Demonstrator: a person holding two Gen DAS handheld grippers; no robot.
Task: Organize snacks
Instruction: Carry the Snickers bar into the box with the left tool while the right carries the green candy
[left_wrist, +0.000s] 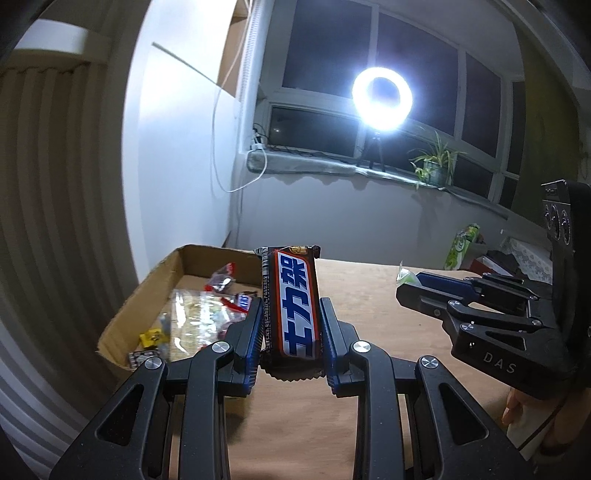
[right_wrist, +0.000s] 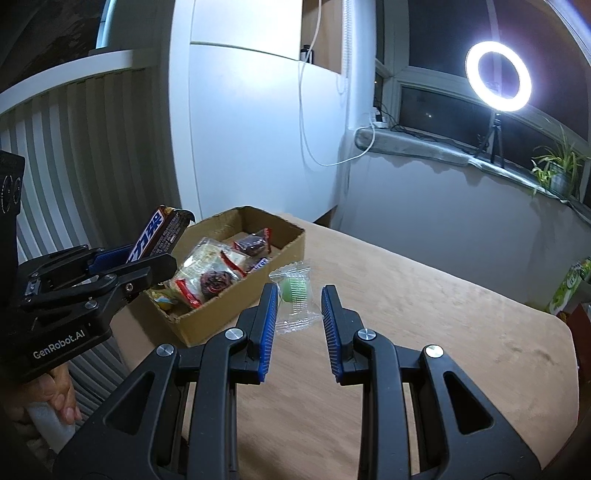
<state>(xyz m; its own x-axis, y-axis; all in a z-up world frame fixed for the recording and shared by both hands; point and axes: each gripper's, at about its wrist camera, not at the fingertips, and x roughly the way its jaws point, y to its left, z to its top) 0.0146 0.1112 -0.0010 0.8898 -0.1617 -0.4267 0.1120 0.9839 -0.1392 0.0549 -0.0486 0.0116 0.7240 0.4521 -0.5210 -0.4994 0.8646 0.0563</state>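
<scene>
light: ring light (left_wrist: 382, 99) far beyond the fingertips, only bright source
glare: blown-out halo (windows black)
room: dim, bluish
edges: heavy fisheye bending, dark corners

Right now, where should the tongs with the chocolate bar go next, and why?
Probably a short move left over the cardboard box, then let go. The left tongs are shut on the chocolate bar, holding it up above the table beside the box, where the other snacks already lie. The right tongs are open around the green candy, not yet gripping it.
</scene>
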